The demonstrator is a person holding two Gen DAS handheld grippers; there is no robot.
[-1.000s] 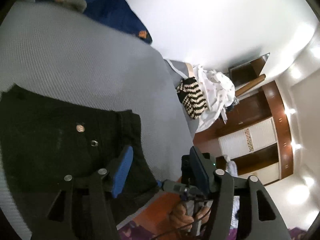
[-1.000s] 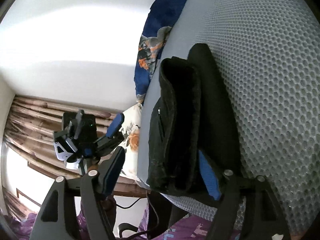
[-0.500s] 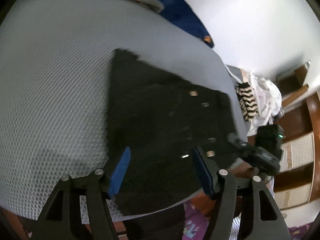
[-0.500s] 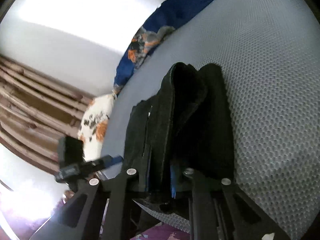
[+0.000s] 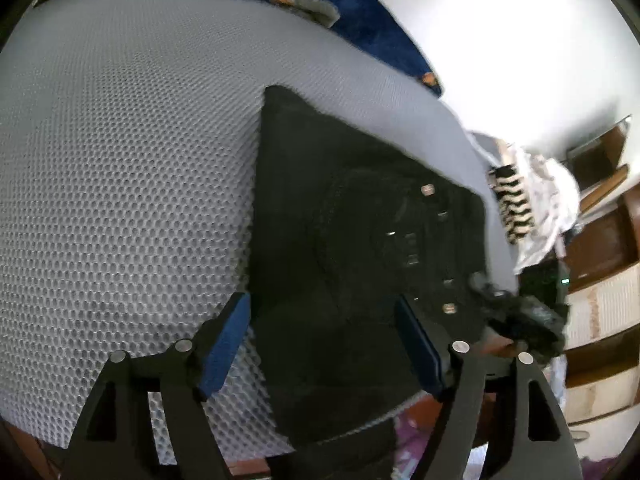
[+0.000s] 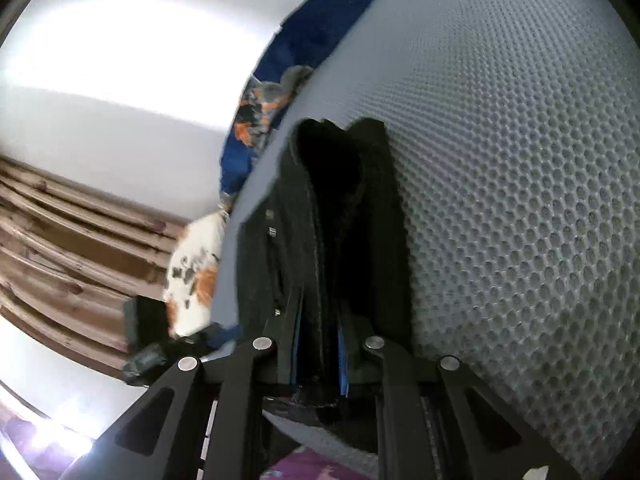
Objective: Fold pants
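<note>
Black pants (image 5: 352,240) lie folded into a thick block on a grey honeycomb mattress (image 5: 120,184), with metal buttons along their right side. My left gripper (image 5: 324,340) hovers over the near edge of the pants; its jaws are opening and the blue pads do not press the cloth. At the right rim of the left wrist view my right gripper (image 5: 516,312) holds the pants' near right corner. In the right wrist view my right gripper (image 6: 320,356) is shut on the pants (image 6: 320,220), pinching the stacked layers at the mattress edge (image 6: 520,200).
A dark blue patterned blanket (image 5: 360,20) lies at the far side of the mattress. A pile of white and striped clothes (image 5: 524,200) sits beyond the right end. Wooden cupboards (image 5: 600,280) and a white wall stand behind. A floral pillow (image 6: 196,272) lies left of the pants.
My right gripper closed on the folded edge of the pants. My left gripper swung down over the pants, and its jaws spread wider.
</note>
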